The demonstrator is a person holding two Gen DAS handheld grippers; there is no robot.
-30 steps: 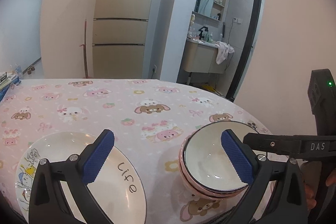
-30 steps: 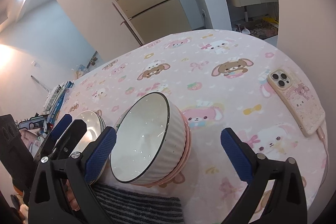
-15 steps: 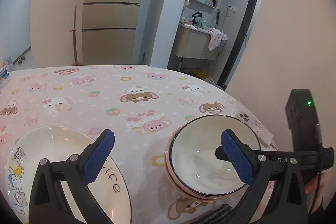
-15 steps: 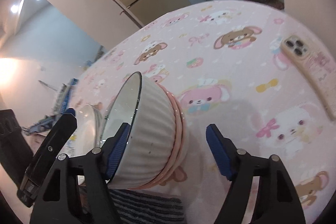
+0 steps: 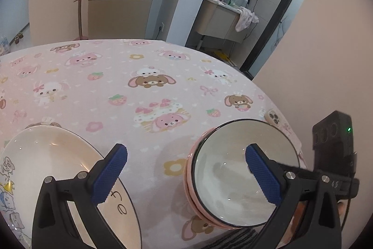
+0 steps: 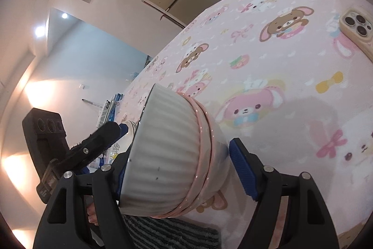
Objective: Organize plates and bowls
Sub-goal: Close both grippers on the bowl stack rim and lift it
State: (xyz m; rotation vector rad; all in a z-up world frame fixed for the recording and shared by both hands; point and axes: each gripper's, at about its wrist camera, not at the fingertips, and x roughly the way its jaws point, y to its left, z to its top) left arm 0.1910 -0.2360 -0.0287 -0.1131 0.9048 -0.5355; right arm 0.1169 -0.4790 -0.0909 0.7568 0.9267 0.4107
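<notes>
A stack of bowls, a white ribbed bowl [image 6: 167,155] with a dark rim nested in pink bowls [image 6: 209,169], sits near the table's front right edge and also shows in the left wrist view [image 5: 233,179]. My right gripper [image 6: 177,172] straddles the stack, its blue pads [image 6: 242,169] against the sides, shut on it. My left gripper [image 5: 184,176] is open and empty, its left finger above a white plate [image 5: 46,167] with cartoon art and lettering, its right finger over the bowl.
The table [image 5: 139,85] has a pink cartoon tablecloth. A phone in a beige case [image 6: 356,27] lies at the right edge. A striped grey cloth [image 6: 167,235] lies at the front edge. Fridge and bathroom stand beyond.
My right gripper moved in and closed around the bowl stack, which now looks tilted toward the left. My left gripper shifted slightly forward, staying open.
</notes>
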